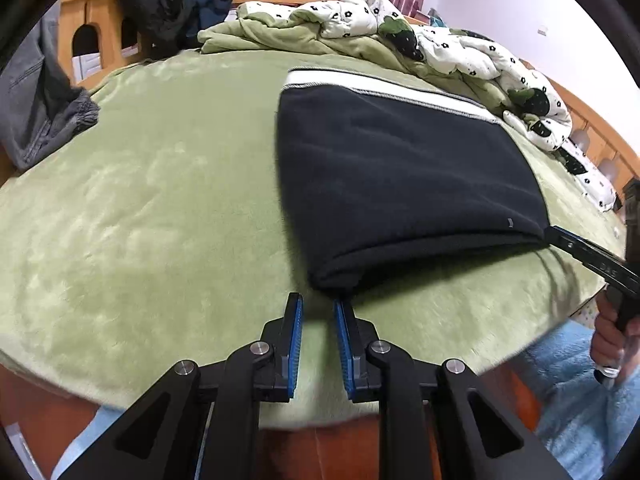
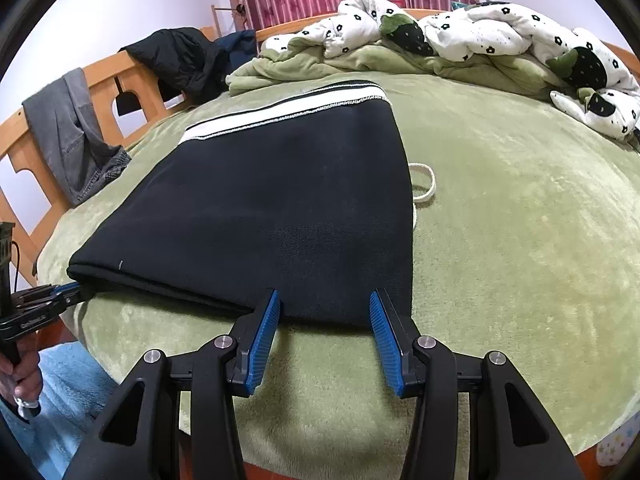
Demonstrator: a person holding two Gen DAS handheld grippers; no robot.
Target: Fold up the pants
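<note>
Left wrist view: your left tool (image 1: 318, 304), jaws narrow and empty, sits at six o'clock of the folded black pants (image 1: 400, 176) on the green bed (image 1: 160, 200); your right tool (image 2: 324, 300) gapes half-wide, empty, at their near edge.

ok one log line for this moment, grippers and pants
pants: folded, flat on green blanket | left gripper: nearly closed, empty, at near corner | right gripper: open, at near edge

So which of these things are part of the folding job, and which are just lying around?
In the job: folded black knit pants; left hand-held gripper; right hand-held gripper.

Lying about: grey denim garment; flower-print white quilt; black jacket; white cord.
</note>
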